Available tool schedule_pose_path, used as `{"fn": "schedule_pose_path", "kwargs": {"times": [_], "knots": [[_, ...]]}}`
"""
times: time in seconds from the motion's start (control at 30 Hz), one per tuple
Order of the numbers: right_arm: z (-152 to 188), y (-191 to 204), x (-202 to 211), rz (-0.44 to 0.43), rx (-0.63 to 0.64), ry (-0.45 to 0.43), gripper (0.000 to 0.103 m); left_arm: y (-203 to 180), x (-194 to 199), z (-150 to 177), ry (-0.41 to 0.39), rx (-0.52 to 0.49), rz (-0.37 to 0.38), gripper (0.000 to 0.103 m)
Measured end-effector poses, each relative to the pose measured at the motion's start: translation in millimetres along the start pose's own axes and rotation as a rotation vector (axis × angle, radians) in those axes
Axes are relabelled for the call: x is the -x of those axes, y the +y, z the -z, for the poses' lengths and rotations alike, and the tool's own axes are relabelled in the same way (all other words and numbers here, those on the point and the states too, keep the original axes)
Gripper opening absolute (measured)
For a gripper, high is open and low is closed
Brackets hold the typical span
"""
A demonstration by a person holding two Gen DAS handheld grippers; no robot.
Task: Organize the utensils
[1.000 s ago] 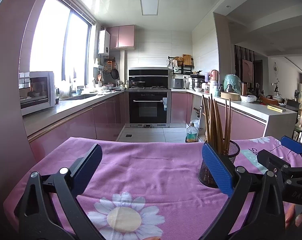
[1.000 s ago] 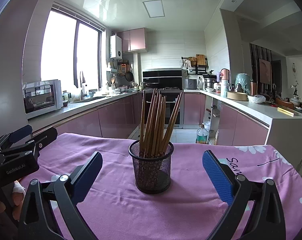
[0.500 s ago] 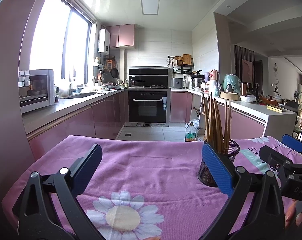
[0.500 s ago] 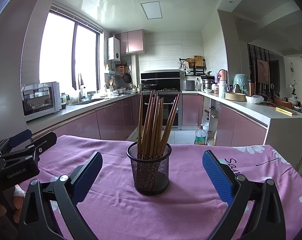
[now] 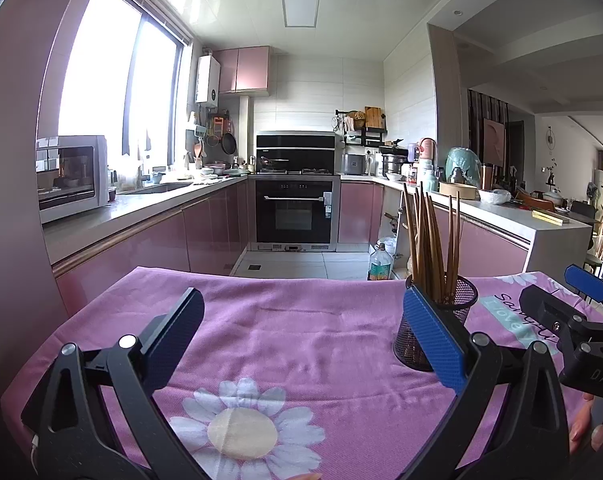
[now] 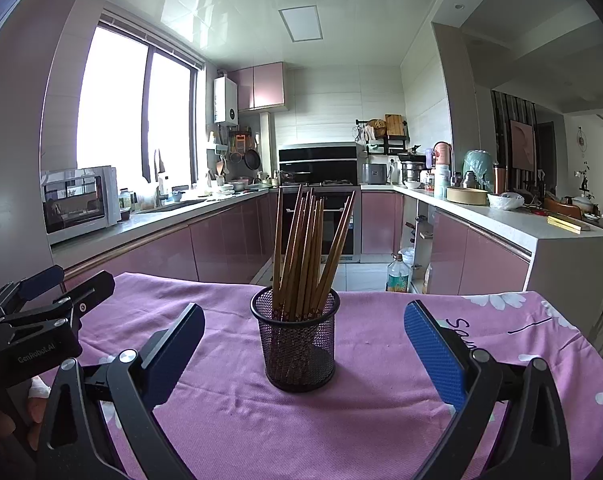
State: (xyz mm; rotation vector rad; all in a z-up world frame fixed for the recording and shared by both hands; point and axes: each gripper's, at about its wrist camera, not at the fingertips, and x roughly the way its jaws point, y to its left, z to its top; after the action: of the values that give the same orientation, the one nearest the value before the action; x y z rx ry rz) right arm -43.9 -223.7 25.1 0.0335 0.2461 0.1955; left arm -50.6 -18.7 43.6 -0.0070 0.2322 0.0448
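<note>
A black mesh holder (image 6: 296, 344) stands upright on the purple flowered tablecloth (image 6: 373, 408), with several brown chopsticks (image 6: 305, 248) standing in it. My right gripper (image 6: 304, 348) is open and empty, with the holder centred ahead between its blue pads (image 6: 433, 352). In the left wrist view the holder (image 5: 457, 304) stands to the right, partly behind the right pad (image 5: 431, 340). My left gripper (image 5: 303, 340) is open and empty over bare cloth. Each gripper shows at the edge of the other's view.
The table's far edge (image 6: 341, 286) drops to a tiled kitchen floor. A plastic bottle (image 6: 397, 276) stands on the floor beyond. Pink cabinets, a microwave (image 6: 81, 202) and an oven (image 5: 295, 216) lie far behind.
Both views have shifted only slightly. The holder sits a touch lower and nearer centre in the right wrist view. Both grippers stay open.
</note>
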Motion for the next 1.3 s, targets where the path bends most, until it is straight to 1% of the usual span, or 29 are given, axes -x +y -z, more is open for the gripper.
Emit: {"fn": "schedule_pose_path", "kwargs": {"times": [1.3], "knots": [[-1.8,0.1,1.5,-0.001,-0.001,-0.004,0.097,-2.9,-0.8,3.5,0.002,0.003,0.005,0.098]]}}
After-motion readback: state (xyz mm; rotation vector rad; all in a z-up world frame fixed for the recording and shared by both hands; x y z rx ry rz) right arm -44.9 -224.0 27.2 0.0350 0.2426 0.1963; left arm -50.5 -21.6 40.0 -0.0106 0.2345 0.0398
